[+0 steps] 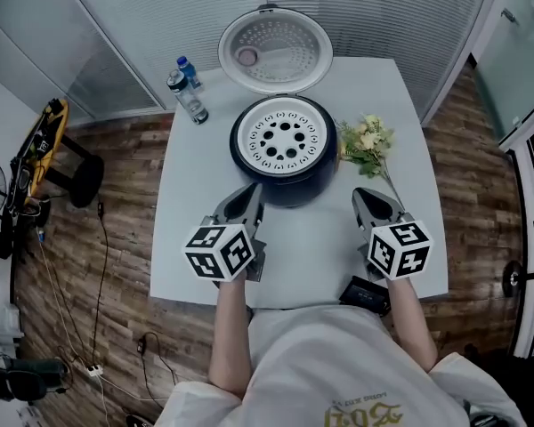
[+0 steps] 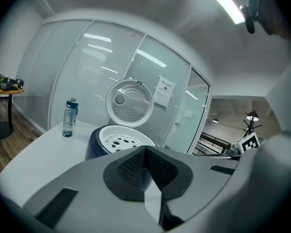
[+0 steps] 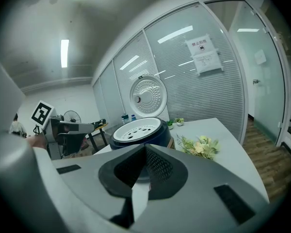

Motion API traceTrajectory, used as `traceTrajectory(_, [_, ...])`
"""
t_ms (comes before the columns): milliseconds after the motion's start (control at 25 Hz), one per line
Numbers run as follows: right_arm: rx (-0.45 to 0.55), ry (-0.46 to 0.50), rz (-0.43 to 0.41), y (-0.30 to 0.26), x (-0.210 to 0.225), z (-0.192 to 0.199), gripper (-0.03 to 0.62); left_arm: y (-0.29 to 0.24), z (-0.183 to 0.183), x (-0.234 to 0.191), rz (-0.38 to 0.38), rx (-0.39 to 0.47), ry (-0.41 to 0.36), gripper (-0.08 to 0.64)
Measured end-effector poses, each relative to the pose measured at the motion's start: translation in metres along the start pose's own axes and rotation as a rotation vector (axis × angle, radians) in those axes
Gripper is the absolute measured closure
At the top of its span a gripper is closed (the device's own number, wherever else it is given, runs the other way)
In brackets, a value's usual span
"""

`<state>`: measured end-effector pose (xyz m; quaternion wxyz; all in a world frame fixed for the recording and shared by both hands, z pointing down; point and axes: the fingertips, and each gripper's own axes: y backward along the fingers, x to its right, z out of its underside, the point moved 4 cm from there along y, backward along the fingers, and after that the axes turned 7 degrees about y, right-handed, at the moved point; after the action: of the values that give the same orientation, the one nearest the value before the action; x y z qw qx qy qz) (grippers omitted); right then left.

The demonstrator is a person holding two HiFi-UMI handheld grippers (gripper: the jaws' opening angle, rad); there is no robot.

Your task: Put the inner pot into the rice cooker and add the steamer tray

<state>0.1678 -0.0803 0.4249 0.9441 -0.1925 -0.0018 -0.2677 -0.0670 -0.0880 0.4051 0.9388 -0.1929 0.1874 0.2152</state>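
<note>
Evidently the steamer tray [image 1: 285,139] is sitting in the rice cooker [image 1: 289,192]; the left gripper [image 1: 251,194] and right gripper [image 1: 367,196], both pinched together and empty, should be pulling straight back.

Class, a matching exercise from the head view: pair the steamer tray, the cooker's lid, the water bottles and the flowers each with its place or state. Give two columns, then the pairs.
1 steamer tray
2 lid
3 water bottles
4 flowers

A lying on the table, to the right of the cooker
B swung open, behind the cooker
C seated in the cooker's top
D standing on the table, to the cooker's left

Pairs: 1-C, 2-B, 3-D, 4-A
</note>
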Motion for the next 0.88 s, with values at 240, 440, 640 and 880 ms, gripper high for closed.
traceTrajectory(240, [-0.022, 0.026, 0.005, 0.002, 0.002, 0.002, 0.577, -0.003, 0.003, 0.003, 0.011, -0.006, 0.007, 0.551])
traceTrajectory(440, [-0.028, 0.022, 0.01, 0.004, 0.008, 0.005, 0.577, -0.008, 0.005, 0.008, 0.019, -0.011, 0.005, 0.551])
traceTrajectory(640, [-0.035, 0.01, 0.01, 0.001, 0.012, 0.007, 0.577, -0.013, 0.006, 0.006, 0.021, -0.017, 0.009, 0.551])
traceTrajectory(880, [-0.043, -0.009, 0.007, 0.001, 0.014, 0.012, 0.577, -0.016, 0.008, 0.007, 0.024, -0.027, 0.008, 0.551])
